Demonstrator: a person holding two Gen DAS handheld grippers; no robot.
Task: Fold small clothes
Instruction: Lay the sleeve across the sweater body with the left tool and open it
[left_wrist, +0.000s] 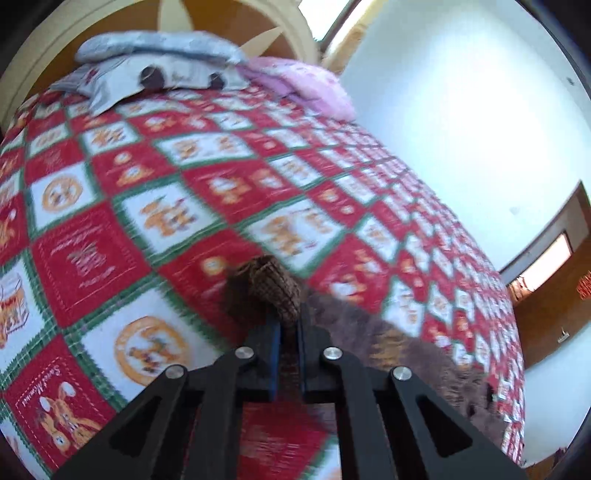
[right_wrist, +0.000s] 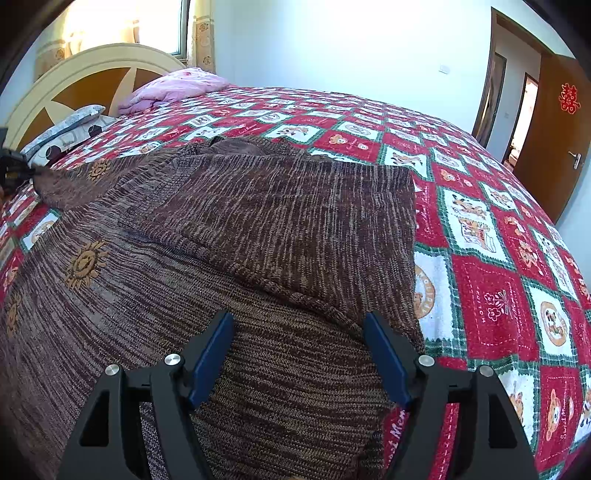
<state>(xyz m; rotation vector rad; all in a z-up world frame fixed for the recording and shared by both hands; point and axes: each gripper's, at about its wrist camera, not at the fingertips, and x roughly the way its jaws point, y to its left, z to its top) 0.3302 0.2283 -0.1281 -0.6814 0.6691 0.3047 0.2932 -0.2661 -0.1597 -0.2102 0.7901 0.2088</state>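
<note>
brown marled knit sweater (right_wrist: 229, 236) lies half folded: one side doubled over ahead of the open right fingers (right_wrist: 299, 354); left fingers (left_wrist: 290, 325) pinch its cuff; folding remains.

Patchwork bedspread (right_wrist: 491, 280), arched headboard (right_wrist: 85, 74), white wall (right_wrist: 332, 40)

Red-and-white patchwork quilt (right_wrist: 491, 273), pink pillow (right_wrist: 173, 86), grey pillow (left_wrist: 155, 48), cream headboard (right_wrist: 92, 59), brown door (right_wrist: 550, 136).

One brown sweater (right_wrist: 258, 221) — two pillows (right_wrist: 66, 129) — one pink blanket (right_wrist: 173, 86).
</note>
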